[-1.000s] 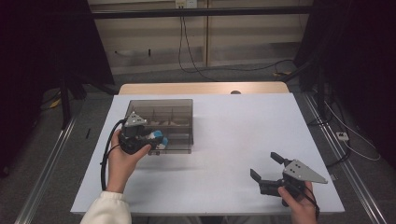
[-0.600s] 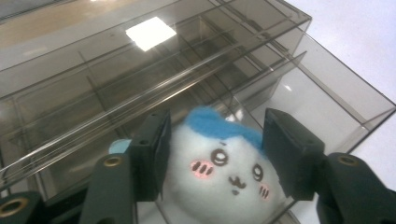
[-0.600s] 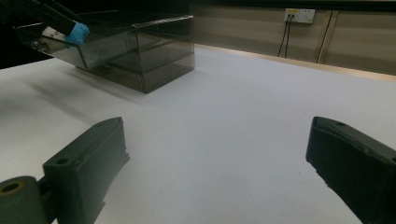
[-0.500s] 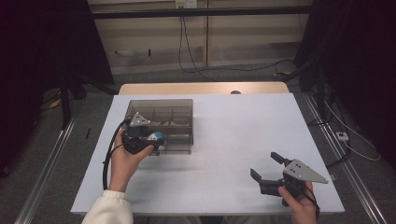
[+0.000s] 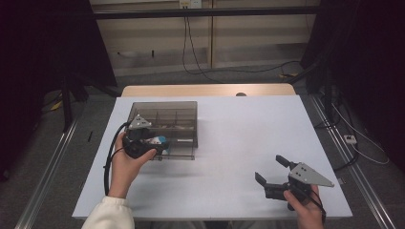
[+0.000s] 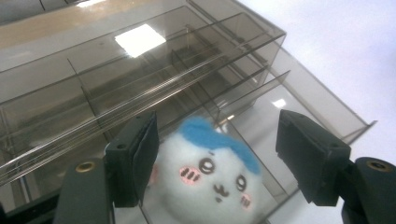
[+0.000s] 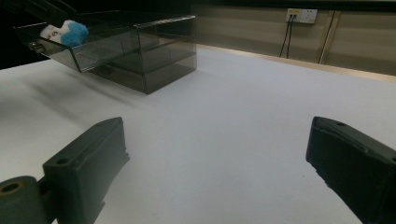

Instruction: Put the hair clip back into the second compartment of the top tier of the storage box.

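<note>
Opening is the one change since the earlier frames: the left hand-held gripper [image 6: 212, 163] has just been spreading its jaws, and both hands sit where they were. Between those jaws lies a small plush toy [image 6: 208, 179], white and round, with a blue tuft on top, pink cheeks and a little drawn face. The left pad stands right against its side, whether pressing or not I cannot tell; the right pad stands clear of it, so the toy is no longer clamped. It rests in the pulled-out drawer [image 6: 322, 105] of a smoky transparent organizer box [image 5: 165, 126], whose thin dividers run away ahead of the jaws.

From above, the left hand [image 5: 125, 164] comes up from the near edge in a white sleeve, its wrist bent toward the box, gripper level at the drawer front, cable looping below.

Well apart, down at the near right corner of the white bench [image 5: 248, 143], the right hand-held gripper [image 5: 272, 171] is held low over the bare surface, jaws wide with nothing between them, pointing toward the box.
</note>
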The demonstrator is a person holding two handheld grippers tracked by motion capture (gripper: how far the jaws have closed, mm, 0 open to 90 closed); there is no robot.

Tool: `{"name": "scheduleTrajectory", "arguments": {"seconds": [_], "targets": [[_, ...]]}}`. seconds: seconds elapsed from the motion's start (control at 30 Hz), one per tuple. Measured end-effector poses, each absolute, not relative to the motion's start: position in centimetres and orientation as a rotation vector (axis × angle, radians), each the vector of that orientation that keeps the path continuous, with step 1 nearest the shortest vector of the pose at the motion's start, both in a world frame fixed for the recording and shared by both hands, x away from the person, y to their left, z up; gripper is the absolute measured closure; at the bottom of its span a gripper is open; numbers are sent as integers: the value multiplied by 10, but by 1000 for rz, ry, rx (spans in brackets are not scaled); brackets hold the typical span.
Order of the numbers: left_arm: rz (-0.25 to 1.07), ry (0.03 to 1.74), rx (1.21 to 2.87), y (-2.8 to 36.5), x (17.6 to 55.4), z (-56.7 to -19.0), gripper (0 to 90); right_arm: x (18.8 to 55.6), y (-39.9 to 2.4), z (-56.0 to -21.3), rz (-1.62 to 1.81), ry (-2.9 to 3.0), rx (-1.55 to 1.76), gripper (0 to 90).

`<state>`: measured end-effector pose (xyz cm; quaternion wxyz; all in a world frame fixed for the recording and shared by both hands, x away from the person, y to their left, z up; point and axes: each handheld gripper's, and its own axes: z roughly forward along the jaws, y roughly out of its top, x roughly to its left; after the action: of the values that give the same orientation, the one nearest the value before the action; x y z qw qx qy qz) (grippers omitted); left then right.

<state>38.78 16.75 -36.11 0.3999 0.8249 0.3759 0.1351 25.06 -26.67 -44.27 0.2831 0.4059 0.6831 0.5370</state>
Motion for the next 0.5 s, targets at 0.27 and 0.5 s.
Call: {"name": "scheduleTrajectory", "arguments": {"seconds": [0.27,0.5], "targets": [[242,904,2074,174,373,-350,255,251,-267,-443,1438,1828,1087,43],[183,845,2092,177,358,-347,250,252,-266,-442,1441,1828,1086,43]]}}
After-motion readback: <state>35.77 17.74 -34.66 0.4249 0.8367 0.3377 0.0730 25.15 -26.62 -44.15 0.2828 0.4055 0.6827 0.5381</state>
